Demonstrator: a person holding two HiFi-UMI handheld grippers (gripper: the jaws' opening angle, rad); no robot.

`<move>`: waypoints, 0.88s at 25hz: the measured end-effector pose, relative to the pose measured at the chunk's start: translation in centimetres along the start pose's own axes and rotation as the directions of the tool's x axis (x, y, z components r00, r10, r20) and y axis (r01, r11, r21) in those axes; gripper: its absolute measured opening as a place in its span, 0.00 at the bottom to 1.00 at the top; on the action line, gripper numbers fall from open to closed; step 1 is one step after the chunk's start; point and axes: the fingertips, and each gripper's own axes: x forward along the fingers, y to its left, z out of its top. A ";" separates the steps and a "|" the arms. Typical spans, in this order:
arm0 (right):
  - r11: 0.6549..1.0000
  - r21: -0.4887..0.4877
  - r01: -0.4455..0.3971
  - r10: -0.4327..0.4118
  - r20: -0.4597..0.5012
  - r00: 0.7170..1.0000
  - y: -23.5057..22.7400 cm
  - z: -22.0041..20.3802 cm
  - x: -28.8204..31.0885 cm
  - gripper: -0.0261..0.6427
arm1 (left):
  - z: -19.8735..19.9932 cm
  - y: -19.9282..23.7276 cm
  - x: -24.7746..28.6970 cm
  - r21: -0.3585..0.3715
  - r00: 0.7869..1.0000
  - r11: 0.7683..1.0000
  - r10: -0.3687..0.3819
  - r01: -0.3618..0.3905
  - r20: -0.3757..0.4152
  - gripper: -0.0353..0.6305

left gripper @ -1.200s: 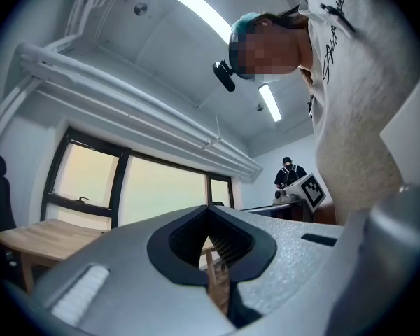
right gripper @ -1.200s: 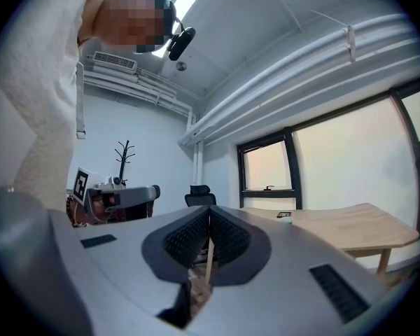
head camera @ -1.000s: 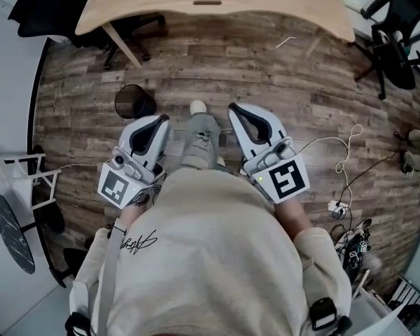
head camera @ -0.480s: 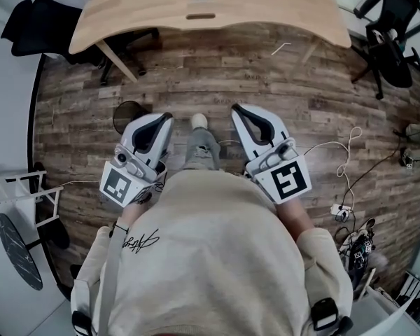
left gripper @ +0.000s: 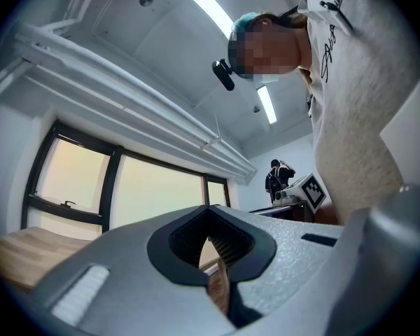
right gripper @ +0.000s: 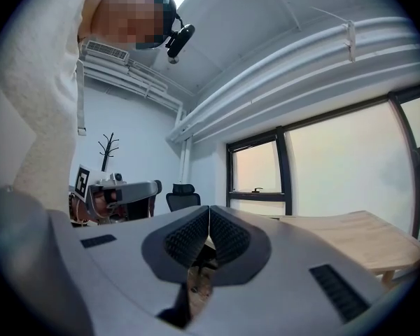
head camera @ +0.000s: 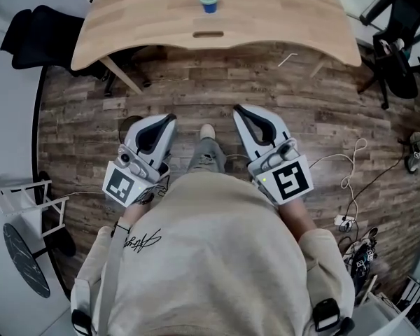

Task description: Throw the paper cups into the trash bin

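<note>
Over the wood floor: both grippers closed and empty

From the head view, the left gripper (head camera: 171, 117) and right gripper (head camera: 237, 108) point forward on either side of the person's shoe (head camera: 207, 131), each with its jaws together and nothing held. A blue paper cup (head camera: 208, 1) stands upright on the wooden table (head camera: 280, 12), well apart from both. A dark trash bin (head camera: 125, 124) peeks out beside the left gripper, mostly hidden. From the left gripper view, the jaw tips meet with nothing between them, and the table edge (left gripper: 14, 250) lies low at left below a window (left gripper: 154, 191). From the right gripper view, the jaws are pressed together and bare, the table (right gripper: 357, 233) is at right, and an office chair (right gripper: 183, 194) is behind.
</note>
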 end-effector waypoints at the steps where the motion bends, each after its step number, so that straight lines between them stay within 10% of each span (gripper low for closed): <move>1: 1.000 0.001 0.002 -0.002 0.000 1.000 -0.4 0.0 0.7 0.06 | -0.1 0.7 0.4 -0.004 1.000 1.000 -0.008 0.008 0.001 0.06; 22: 0.998 0.025 0.056 -0.055 -0.013 0.998 -9.7 -0.1 15.0 0.06 | -3.1 16.7 8.0 -0.006 0.998 0.999 -0.050 0.050 -0.024 0.06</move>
